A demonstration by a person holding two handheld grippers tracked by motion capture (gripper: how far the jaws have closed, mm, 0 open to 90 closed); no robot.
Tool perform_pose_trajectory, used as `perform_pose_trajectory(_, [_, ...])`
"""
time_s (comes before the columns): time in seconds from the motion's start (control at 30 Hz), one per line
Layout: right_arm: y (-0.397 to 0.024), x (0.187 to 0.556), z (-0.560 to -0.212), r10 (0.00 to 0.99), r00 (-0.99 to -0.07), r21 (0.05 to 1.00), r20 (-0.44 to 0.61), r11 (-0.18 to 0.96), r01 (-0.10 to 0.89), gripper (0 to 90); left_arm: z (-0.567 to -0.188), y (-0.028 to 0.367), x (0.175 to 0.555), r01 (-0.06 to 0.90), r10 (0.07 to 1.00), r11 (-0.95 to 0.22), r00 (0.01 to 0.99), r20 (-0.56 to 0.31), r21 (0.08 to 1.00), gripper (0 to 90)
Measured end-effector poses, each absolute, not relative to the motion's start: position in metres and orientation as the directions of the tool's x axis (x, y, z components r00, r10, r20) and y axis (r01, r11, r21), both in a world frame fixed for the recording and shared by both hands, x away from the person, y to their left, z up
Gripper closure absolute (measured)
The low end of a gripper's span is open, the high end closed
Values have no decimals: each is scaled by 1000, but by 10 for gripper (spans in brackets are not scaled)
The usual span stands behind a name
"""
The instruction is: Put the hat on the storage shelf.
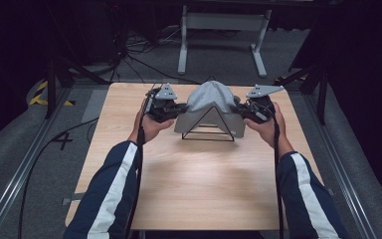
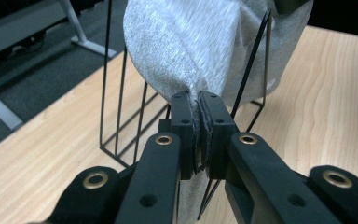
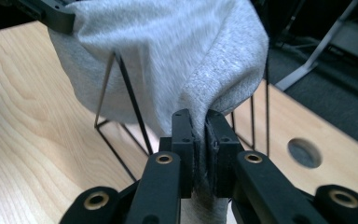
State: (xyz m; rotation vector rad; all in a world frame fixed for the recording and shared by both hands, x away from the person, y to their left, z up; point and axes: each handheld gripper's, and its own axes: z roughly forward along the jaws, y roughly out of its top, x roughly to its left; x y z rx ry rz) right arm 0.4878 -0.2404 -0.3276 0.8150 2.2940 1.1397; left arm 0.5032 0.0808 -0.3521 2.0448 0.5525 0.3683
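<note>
A grey cloth [image 1: 210, 103] hangs draped over a black wire frame [image 1: 208, 130] at the far middle of the wooden table [image 1: 189, 184]. My left gripper [image 1: 178, 108] holds the cloth's left edge and my right gripper [image 1: 239, 110] holds its right edge. In the left gripper view the jaws are pinched on a fold of the grey cloth [image 2: 191, 51], beside the frame's thin rods [image 2: 121, 93]. Its own view shows the right gripper [image 3: 199, 122] clamped on the cloth's [image 3: 168, 51] hem, with the wire frame [image 3: 126, 88] behind.
A round hole [image 3: 304, 152] is cut in the tabletop to the right of the frame in the right gripper view. A metal stand [image 1: 223, 30] and cables lie on the floor beyond the table. Rails run along both sides.
</note>
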Motion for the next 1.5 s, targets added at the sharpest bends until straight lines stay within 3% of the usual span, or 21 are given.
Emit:
perform_pose_trajectory(0.4, [-245,493,-369,702,-709,790,-68,471,391,839,-394,70,506,278,520,-532,852,50,800,854])
perform_pose_trajectory(0.83, [-242,502,-403,721,-692,757,-38,472,451,839,-421,74,513,305,523,-547,852,33,780,856])
perform_pose_trajectory(1.17, [-243,499,-407,731,-682,770,-39,457,446,830,-428,70,514,309,538,-542,842,40,782,852])
perform_pose_trajectory(1.5, [-249,493,-399,746,-664,769,-60,458,445,762,-414,83,507,296,560,-552,824,83,780,810])
